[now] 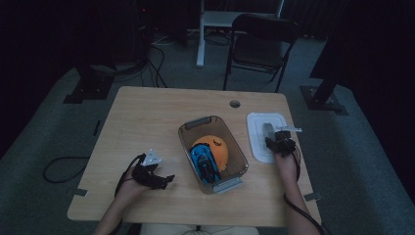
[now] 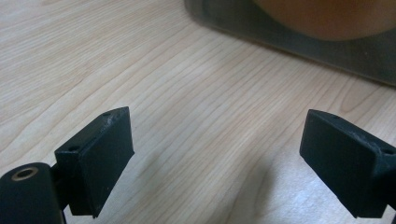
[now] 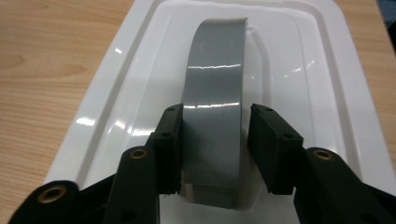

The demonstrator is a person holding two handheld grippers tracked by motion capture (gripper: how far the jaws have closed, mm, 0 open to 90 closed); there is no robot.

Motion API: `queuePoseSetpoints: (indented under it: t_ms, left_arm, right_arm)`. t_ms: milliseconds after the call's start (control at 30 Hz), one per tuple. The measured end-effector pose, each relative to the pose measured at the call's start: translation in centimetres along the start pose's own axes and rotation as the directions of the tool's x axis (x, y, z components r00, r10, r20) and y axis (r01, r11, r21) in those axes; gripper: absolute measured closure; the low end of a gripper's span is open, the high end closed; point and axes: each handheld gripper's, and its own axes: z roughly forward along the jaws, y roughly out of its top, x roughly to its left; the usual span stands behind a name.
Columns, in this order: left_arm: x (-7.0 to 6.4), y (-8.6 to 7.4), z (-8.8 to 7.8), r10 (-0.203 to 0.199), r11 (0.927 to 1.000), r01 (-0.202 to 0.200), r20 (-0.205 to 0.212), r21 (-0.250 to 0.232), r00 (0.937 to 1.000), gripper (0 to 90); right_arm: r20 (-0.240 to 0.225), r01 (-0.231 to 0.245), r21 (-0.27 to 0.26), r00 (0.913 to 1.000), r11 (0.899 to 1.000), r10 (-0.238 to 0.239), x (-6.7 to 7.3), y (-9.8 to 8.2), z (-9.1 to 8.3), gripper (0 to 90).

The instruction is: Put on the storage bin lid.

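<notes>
- High view: the clear bin (image 1: pixel 214 172) sits mid-table (image 1: pixel 147 112) and holds an orange ball (image 1: pixel 219 150) with a blue toy (image 1: pixel 204 164) on top of it. To the bin's right lies the white lid (image 1: pixel 262 147), with the right gripper (image 1: pixel 280 142) on its grey handle (image 1: pixel 268 130). To the bin's left, the left gripper (image 1: pixel 169 178) is low over bare wood, pointing toward the bin.
- Left gripper view: the left gripper (image 2: pixel 217 161) has its jaws spread wide with nothing but wood grain between them. The bin's wall (image 2: pixel 289 39) crosses the top, orange showing through it; neither detail is legible from above.
- Right gripper view: the right gripper (image 3: pixel 215 147) straddles the handle (image 3: pixel 215 98), an arched grey strap at the lid's (image 3: pixel 322 93) centre. Its left pad touches the strap, while a thin gap remains at the right pad, so it is not yet clenched.
</notes>
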Motion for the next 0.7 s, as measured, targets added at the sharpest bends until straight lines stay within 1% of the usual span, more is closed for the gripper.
queuePoseSetpoints:
  t_ms: [33, 67, 167, 200, 300, 400, 500, 600, 633, 667, 700]
  left_arm:
    - [0.1, -0.1, 0.0, -0.003, 1.0, 0.003, -0.003, 0.0, 1.0, 10.4]
    - [0.1, -0.2, 0.0, -0.005, 1.0, 0.005, -0.004, 0.0, 1.0, 10.4]
    - [0.3, -0.3, 0.1, -0.008, 1.0, 0.008, -0.003, 0.005, 1.0, 10.4]
    - [0.3, -0.5, 0.1, -0.008, 0.9999, 0.008, -0.004, 0.009, 1.0, 10.4]
    - [0.4, -0.6, 0.2, -0.012, 0.9999, 0.012, -0.001, 0.011, 0.9999, 10.4]
    - [0.4, -0.8, 0.3, -0.01, 0.9998, 0.01, -0.002, 0.016, 1.0, 10.4]
    - [0.4, -0.9, 0.5, -0.007, 0.9998, 0.007, -0.001, 0.017, 1.0, 10.4]
    - [0.5, -1.0, 0.7, -0.005, 0.9997, 0.005, -0.007, 0.024, 1.0, 10.4]
    - [0.5, -1.1, 0.7, -0.005, 0.9998, 0.005, -0.008, 0.02, 1.0, 10.4]
    - [0.5, -1.1, 0.7, -0.005, 0.9998, 0.005, -0.008, 0.02, 1.0, 10.4]
    - [0.5, -1.1, 0.7, -0.003, 0.9999, 0.003, -0.007, 0.016, 1.0, 10.4]
  right_arm:
    - [-0.009, 0.001, 0.002, 1.0, 1.0, -0.001, 0.0, 0.0, 0.0, 61.6]
    - [-0.018, -0.001, 0.006, 0.9998, 1.0, 0.001, 0.0, 0.1, -0.1, 65.9]
    - [-0.011, 0.004, 0.014, 0.9999, 1.0, -0.004, 0.1, 0.2, -0.1, 66.6]
    - [-0.015, 0.002, 0.017, 0.9999, 1.0, -0.001, 0.1, 0.3, -0.1, 66.8]
    - [-0.033, -0.004, 0.003, 0.9995, 1.0, 0.004, 0.3, 0.2, -0.7, 67.1]
    - [-0.049, -0.002, -0.016, 0.9988, 1.0, 0.001, 0.5, 0.2, -1.6, 67.1]
    - [-0.05, 0.002, -0.034, 0.9987, 0.999, -0.004, 0.8, 0.2, -2.6, 67.2]
    - [-0.055, -0.011, -0.053, 0.9985, 0.999, 0.008, 0.9, 0.4, -3.8, 67.2]
    - [-0.055, -0.017, -0.062, 0.9984, 0.998, 0.014, 0.9, 0.5, -4.2, 67.2]
    - [-0.055, -0.017, -0.062, 0.9984, 0.998, 0.014, 0.9, 0.5, -4.2, 67.2]
    - [-0.056, -0.023, -0.071, 0.9982, 0.997, 0.019, 0.9, 0.6, -4.7, 67.2]
